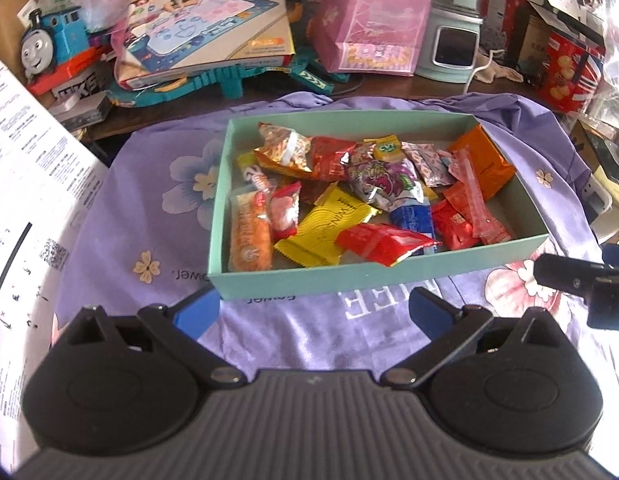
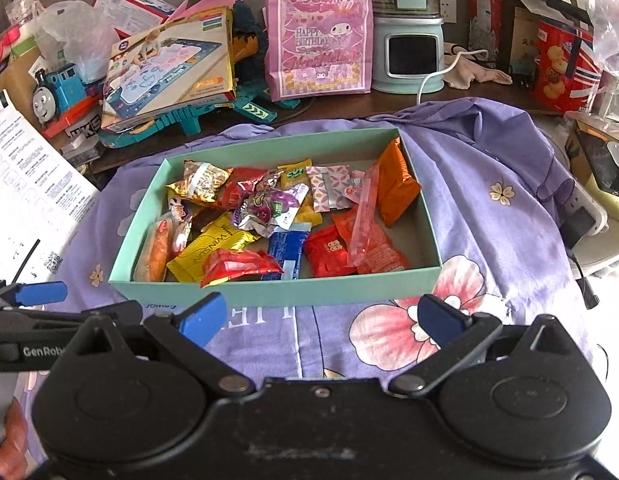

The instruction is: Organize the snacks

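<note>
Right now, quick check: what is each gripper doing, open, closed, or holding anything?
Left gripper: open, holding nothing, just short of the green snack box.
Right gripper: open, holding nothing, also in front of the box.

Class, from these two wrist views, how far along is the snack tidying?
Done: the snack packets all lie inside the green box on the purple cloth, though jumbled. In hand: nothing; the left gripper and right gripper are open and empty before the box. Left: possibly straightening the pile.

Snack packets lie in a box on a cloth, toy clutter behind.
</note>
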`<state>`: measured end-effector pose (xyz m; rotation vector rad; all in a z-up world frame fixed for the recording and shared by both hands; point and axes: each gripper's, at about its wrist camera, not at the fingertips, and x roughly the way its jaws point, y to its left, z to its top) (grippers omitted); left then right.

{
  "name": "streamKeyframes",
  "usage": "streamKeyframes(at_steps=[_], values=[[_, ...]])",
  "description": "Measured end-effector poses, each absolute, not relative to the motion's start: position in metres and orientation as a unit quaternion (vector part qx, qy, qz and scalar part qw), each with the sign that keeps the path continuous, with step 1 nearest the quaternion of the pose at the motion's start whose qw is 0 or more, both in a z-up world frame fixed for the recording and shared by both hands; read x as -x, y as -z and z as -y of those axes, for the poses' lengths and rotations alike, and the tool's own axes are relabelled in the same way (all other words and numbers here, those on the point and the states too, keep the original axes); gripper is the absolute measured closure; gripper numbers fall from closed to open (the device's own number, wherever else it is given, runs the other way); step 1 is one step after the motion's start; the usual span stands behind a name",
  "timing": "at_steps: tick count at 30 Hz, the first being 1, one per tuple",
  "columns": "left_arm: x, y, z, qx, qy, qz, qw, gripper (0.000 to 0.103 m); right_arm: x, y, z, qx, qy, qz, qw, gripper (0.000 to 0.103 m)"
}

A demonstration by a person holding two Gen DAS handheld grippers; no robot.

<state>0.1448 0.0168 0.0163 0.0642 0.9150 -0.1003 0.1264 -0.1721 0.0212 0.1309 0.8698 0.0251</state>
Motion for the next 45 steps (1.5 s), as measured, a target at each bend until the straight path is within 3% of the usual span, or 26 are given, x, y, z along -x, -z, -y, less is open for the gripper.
streamKeyframes(at_steps=[45], values=[[-0.145, 0.009, -0.029, -0.039, 0.025, -0.469, 0.882, 0.000, -0.129, 0.008, 0.171, -0.056, 0.007, -0.470, 0.881, 0.000]])
